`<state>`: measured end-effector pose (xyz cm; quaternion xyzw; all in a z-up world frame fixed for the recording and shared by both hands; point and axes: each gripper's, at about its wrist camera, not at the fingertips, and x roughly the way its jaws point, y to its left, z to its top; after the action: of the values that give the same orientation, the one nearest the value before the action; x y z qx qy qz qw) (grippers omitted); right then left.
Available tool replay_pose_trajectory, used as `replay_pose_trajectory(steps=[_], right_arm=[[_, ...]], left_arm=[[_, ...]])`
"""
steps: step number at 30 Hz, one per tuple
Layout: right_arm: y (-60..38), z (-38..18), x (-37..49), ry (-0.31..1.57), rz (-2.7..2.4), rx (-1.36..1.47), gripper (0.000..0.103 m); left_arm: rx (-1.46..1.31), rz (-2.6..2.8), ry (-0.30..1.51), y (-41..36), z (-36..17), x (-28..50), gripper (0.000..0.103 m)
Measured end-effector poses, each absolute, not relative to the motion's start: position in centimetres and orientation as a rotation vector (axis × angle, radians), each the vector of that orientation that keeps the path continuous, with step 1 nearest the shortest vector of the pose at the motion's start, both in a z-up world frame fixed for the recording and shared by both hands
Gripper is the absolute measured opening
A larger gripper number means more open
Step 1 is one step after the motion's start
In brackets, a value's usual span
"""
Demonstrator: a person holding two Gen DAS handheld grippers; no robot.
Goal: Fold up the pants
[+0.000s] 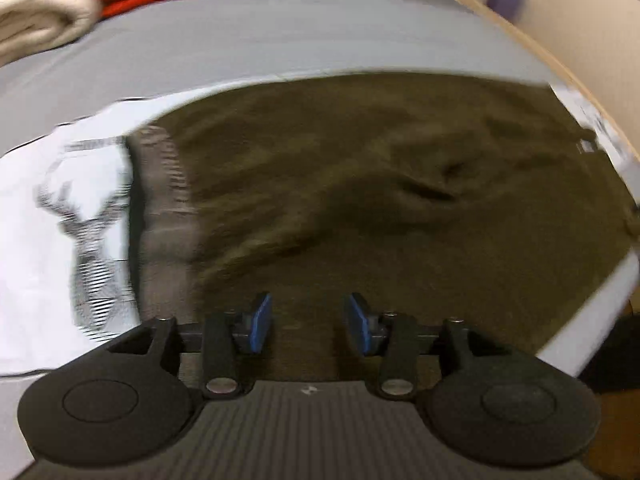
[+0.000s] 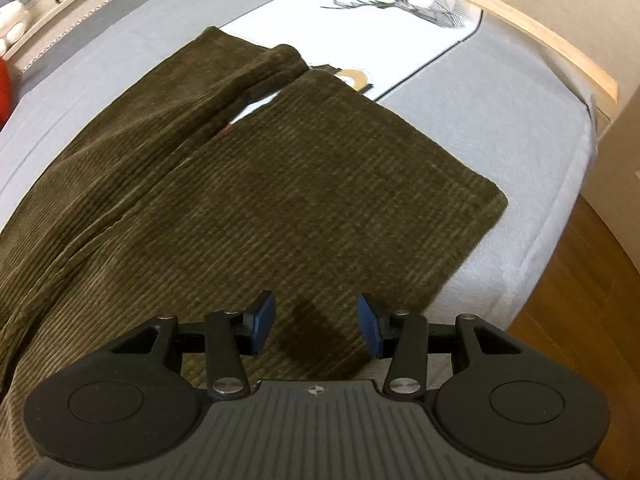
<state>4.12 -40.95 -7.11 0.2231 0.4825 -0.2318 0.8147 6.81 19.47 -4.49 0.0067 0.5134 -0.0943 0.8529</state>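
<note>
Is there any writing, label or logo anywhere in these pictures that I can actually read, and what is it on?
No text can be read in either view.
White T-shirt: a line of dark lettering beside the deer drawing, too small to read.
Olive corduroy pants: a small tag near one edge, too blurred to read.
Left gripper and right gripper: a small white emblem on each body, a symbol, no letters.
</note>
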Motion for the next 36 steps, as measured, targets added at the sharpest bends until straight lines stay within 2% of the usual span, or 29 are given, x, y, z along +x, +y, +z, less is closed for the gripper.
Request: replay_pose_trajectory(steps=[4,5,6,9,13,17,22,28,36], right_arm=[[-41.4,-7.8,4.1,1.063,-0.497,0.479,0.048],[-41.6,-8.0,4.2,1.071,-0.501,0.472,0.048],[-41.8,-8.3,4.2,1.085,-0.513,0.458,0.048],[-42.3,-9.7,4.3,1.163,-0.579,0.429,0.048],[-42.9,-9.6,4.1,1.149,-0.594,0.479,0.049],[-41.8,-7.2,3.8,1.021,-0.553,0.465,0.049],[-40.2,-4.5,3.7,0.882,-0.455,0.441,0.049],[-38.3,-3.4,4.4,0.832,-0.376,0.38,0.049],[-37.9,-3.7,5.2,0.843,-0.341,0.398,0.049]], left_arm=[[0.13,-0.208,1.233,17.8,-7.5,7.1,0.051],[0.149,-0.193,1.277,17.8,-8.3,7.1,0.055],[0.166,-0.198,1.273,17.8,-8.4,7.0,0.058],[0.146,-0.177,1.282,17.8,-8.2,7.2,0.059],[0.176,-0.19,1.235,17.1,-7.4,7.0,0.059],[0.123,-0.171,1.148,17.4,-5.8,7.4,0.06],[0.04,-0.086,1.009,18.7,-3.8,8.1,0.073],[-0.002,-0.014,0.877,19.2,-1.8,8.2,0.075],[0.03,-0.048,0.955,18.8,-2.5,8.7,0.075]])
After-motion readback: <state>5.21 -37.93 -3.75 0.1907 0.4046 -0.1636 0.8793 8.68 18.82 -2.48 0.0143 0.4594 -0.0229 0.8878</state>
